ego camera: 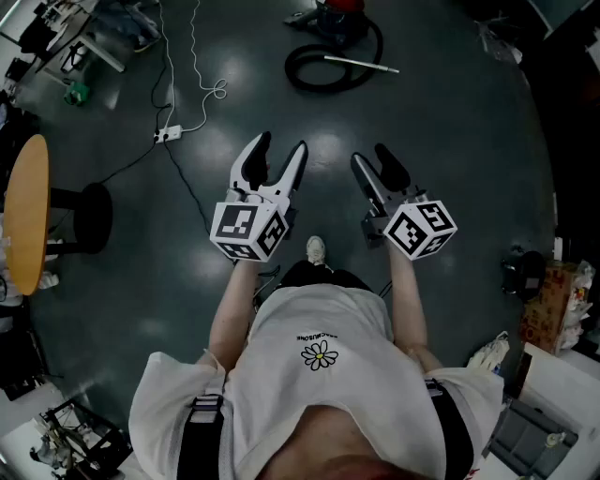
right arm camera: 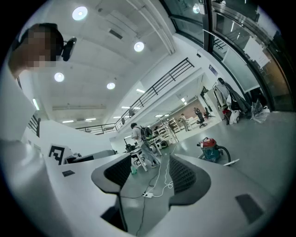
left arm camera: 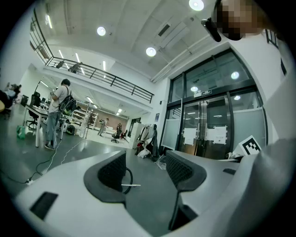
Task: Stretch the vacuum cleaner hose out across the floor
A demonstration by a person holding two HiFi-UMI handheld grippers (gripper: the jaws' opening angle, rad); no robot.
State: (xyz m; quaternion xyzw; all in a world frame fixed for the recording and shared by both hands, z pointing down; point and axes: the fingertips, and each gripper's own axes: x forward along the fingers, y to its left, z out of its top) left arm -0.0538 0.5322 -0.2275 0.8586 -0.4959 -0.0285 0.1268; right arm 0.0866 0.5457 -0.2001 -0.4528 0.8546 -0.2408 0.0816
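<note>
Both claws released, held level, nothing betw. the pads: left claw (ego camera: 281, 146) and right claw (ego camera: 371, 155) side by side in front of the person. Black vacuum cleaner hose (ego camera: 298, 77) lies coiled in a loop on the dark grey glossy floor (ego camera: 459, 122) at 12 o'clock in head view, well apart from both claws, next to the red-topped teal vacuum canister (ego camera: 339, 13). Thin white wand (ego camera: 361, 64) lies across the loop. White power strip w/ cable (ego camera: 167, 134) sits at 10 o'clock from left claw.
</note>
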